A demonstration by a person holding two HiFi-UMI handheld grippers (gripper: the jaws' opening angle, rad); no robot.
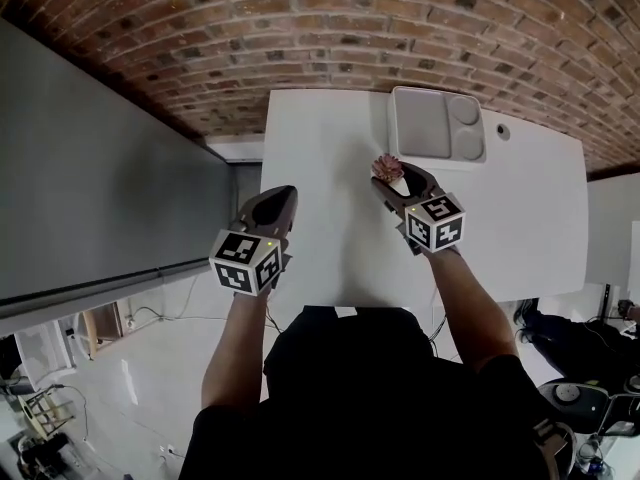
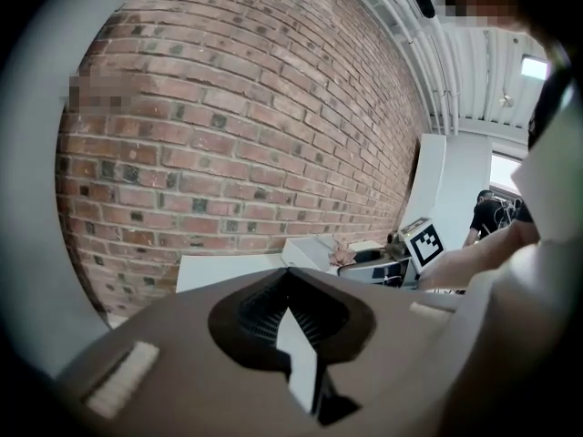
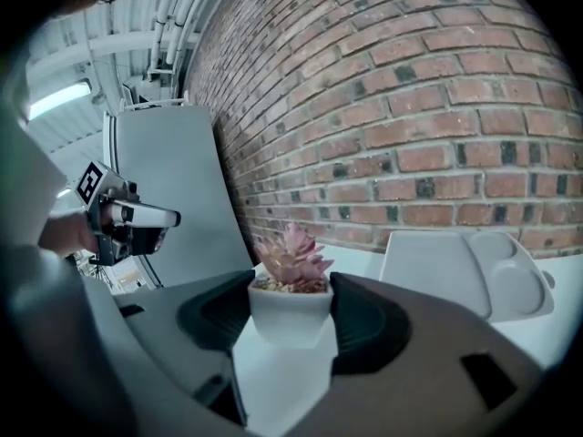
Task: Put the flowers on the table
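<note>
The brick wall [image 1: 330,28] stands well beyond both sets of fingers, with the white table [image 1: 330,198] spread beneath them. A grey tray [image 1: 425,123] lies just past the right gripper [image 1: 400,181]. That gripper's fingers stand wide but closed on a small white pot [image 3: 290,309], pressing its sides; the pink flowers [image 3: 291,255] rise above the fingertips. The left gripper [image 1: 283,196] has its fingers together, holding nothing. The pot looks carried over the table, not yet set down: lowering and releasing it seem to remain.
</note>
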